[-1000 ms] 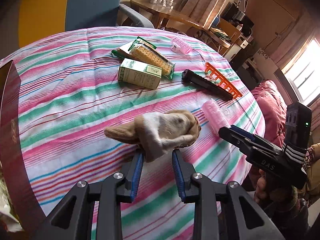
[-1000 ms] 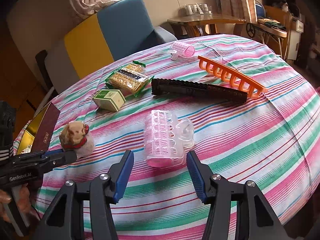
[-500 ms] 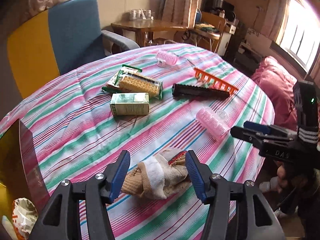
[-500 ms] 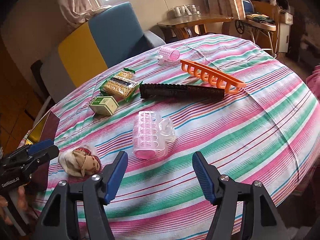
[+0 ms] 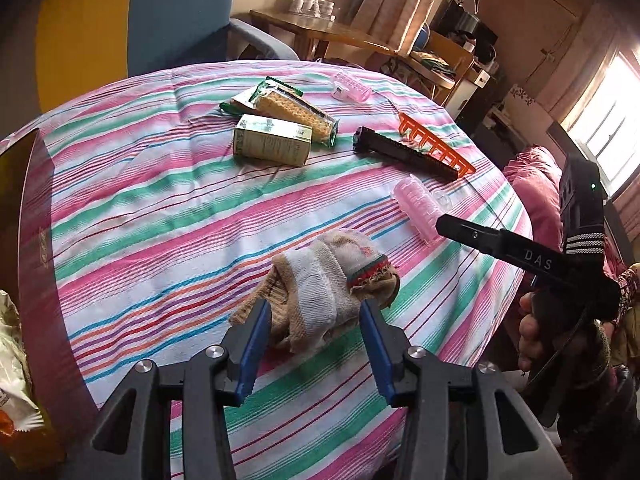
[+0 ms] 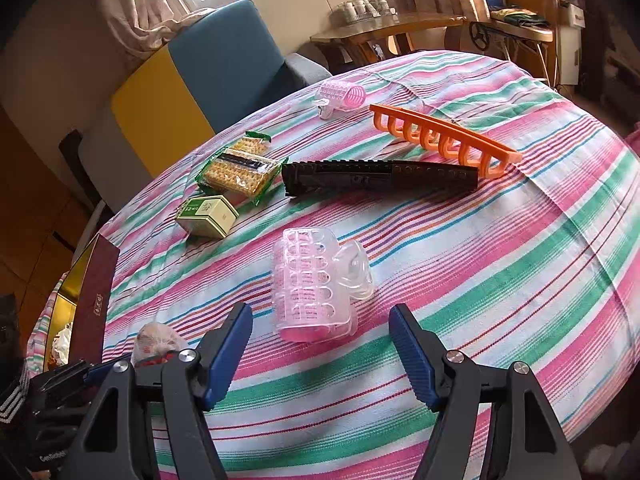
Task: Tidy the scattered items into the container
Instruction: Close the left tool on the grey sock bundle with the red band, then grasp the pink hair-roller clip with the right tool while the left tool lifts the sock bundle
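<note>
Grasping the sock for the box

Left gripper [image 5: 314, 334] jaws spread around the sock [image 5: 324, 292], seemingly not pinching; right gripper [image 6: 320, 344] spread near the curler [image 6: 310, 282]. Next: close, carry to box [image 5: 30, 240].

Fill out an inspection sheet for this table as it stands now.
Surface: striped tablecloth on a round table.
Job's things: rolled sock; large pink roller; small pink roller; orange comb; black comb; green box; cracker pack; dark red container at the table edge.
Clutter: snack bags in the container.
Grippers: left claw open around the sock; right claw open before the large roller.
Cables: nothing seen.
Surroundings: blue-yellow armchair, wooden side table.
</note>
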